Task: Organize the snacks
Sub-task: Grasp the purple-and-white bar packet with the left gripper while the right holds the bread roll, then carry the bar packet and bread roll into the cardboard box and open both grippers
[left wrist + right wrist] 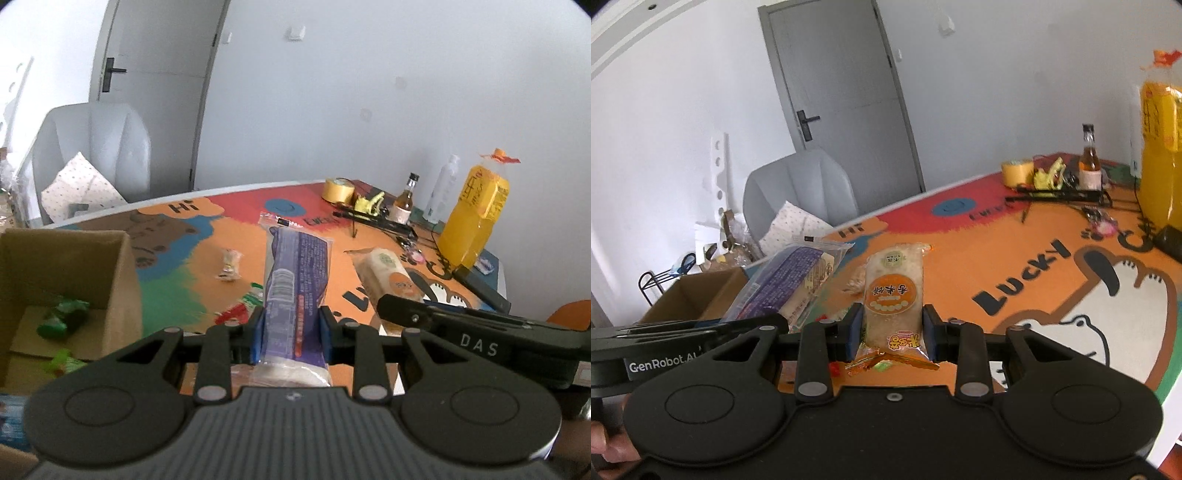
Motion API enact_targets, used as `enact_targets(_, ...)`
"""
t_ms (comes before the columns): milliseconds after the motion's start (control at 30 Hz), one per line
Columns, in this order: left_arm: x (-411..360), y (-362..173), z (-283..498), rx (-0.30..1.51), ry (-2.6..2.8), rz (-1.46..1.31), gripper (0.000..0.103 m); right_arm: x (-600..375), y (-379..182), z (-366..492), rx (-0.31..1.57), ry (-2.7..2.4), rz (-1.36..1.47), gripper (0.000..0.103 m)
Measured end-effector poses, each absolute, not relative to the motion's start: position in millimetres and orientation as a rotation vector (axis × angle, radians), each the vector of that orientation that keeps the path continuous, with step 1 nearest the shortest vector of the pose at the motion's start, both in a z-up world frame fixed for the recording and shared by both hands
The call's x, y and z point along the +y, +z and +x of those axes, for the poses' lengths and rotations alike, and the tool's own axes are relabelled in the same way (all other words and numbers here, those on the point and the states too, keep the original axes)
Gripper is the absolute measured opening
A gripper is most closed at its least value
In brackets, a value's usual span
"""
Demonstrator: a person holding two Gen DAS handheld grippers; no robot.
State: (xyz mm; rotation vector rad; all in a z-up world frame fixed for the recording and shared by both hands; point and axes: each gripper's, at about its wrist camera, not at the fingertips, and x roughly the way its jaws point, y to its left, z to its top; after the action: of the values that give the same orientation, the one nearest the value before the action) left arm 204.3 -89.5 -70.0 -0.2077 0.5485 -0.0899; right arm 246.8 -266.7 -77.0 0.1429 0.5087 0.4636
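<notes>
Holding two snacks at once, we have the left tool [291, 332] clamped on the purple packet [295, 273], its long axis running toward 12 o'clock, and the right tool [892, 334] closed on the orange rice cake packet [894, 295], also lengthwise ahead. Both hang above the counter [1052, 295]. The cardboard box [74, 280] sits at 9 o'clock of the left tool, the nearer one, so we judge it drops first.

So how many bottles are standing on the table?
2. A small brown-liquid bottle stands at the far edge beside the yellow tape roll, and a tall white bottle stands just right of it, next to the yellow bag. Others may be hidden behind that.
</notes>
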Motion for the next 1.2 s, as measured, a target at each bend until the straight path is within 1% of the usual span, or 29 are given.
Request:
enact_targets(700,-4,-42,162,0.474,0.075,-0.251,0.028,-191,-54,236,0.462,0.598,0.094,0.032)
enact_targets(1200,58,-48,150,0.468,0.174,-0.325,0.028,-137,-50,233,0.472,0.666,0.036,0.032)
